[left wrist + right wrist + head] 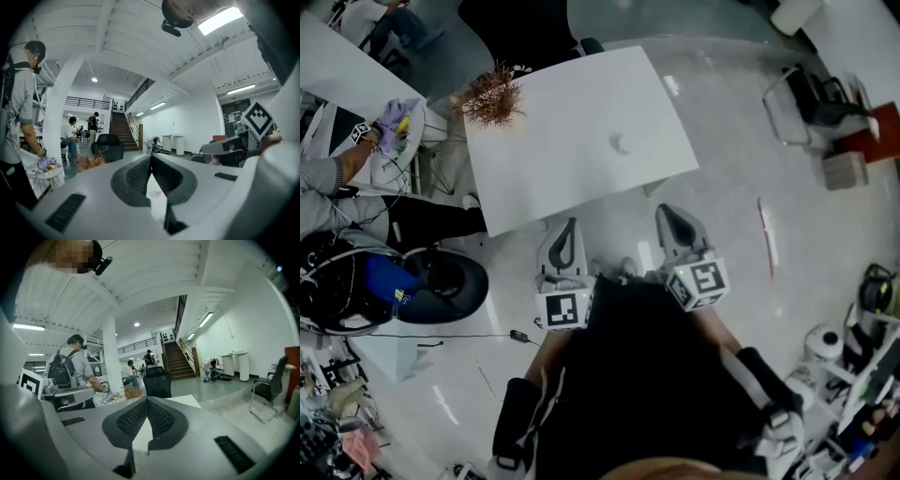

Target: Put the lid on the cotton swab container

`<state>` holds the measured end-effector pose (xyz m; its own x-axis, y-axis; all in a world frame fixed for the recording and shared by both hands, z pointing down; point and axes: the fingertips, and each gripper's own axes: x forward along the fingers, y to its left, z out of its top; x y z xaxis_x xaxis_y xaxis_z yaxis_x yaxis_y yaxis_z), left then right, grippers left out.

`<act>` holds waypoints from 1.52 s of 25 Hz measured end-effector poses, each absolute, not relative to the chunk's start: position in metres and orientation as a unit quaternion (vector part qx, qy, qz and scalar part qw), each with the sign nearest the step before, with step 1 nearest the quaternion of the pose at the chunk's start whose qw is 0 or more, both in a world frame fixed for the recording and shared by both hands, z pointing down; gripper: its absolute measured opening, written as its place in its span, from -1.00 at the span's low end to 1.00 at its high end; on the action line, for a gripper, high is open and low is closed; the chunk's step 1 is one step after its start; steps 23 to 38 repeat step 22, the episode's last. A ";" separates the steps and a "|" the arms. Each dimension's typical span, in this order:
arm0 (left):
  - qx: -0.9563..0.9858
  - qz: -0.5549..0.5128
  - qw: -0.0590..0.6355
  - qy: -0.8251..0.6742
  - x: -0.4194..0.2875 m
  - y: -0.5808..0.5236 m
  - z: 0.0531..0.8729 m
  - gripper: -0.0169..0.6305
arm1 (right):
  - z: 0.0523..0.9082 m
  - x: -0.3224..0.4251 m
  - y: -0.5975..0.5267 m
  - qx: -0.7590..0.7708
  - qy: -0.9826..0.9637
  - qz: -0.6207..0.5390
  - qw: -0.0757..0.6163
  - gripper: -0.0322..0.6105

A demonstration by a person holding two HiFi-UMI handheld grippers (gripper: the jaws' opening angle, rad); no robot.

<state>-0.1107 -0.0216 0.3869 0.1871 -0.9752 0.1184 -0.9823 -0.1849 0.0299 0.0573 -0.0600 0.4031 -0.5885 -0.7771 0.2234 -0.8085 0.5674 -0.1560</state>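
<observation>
My left gripper [569,228] and right gripper [668,216] are closed, empty. I should open them and reach for the small object [621,142], twelve o'clock, on the white table [544,159].

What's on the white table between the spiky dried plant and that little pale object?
Nothing: the head view shows bare white table between the dried plant and the little pale object.
</observation>
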 end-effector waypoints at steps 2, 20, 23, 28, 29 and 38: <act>0.769 0.036 0.050 -0.636 -0.111 -0.020 0.389 -0.93 | 0.405 0.057 -0.058 0.448 -0.883 0.119 0.066 -0.88; 0.772 0.034 0.054 -0.632 -0.119 -0.014 0.392 -0.93 | 0.406 0.041 -0.050 0.444 -0.885 0.122 0.076 -0.88; 0.773 0.035 0.053 -0.632 -0.120 -0.015 0.392 -0.93 | 0.405 0.041 -0.051 0.444 -0.885 0.121 0.076 -0.88; 0.773 0.035 0.053 -0.632 -0.120 -0.015 0.392 -0.93 | 0.405 0.041 -0.051 0.444 -0.885 0.121 0.076 -0.88; 0.773 0.035 0.053 -0.632 -0.120 -0.015 0.392 -0.93 | 0.405 0.041 -0.051 0.444 -0.885 0.121 0.076 -0.88; 0.773 0.035 0.053 -0.632 -0.120 -0.015 0.392 -0.93 | 0.405 0.041 -0.051 0.444 -0.885 0.121 0.076 -0.88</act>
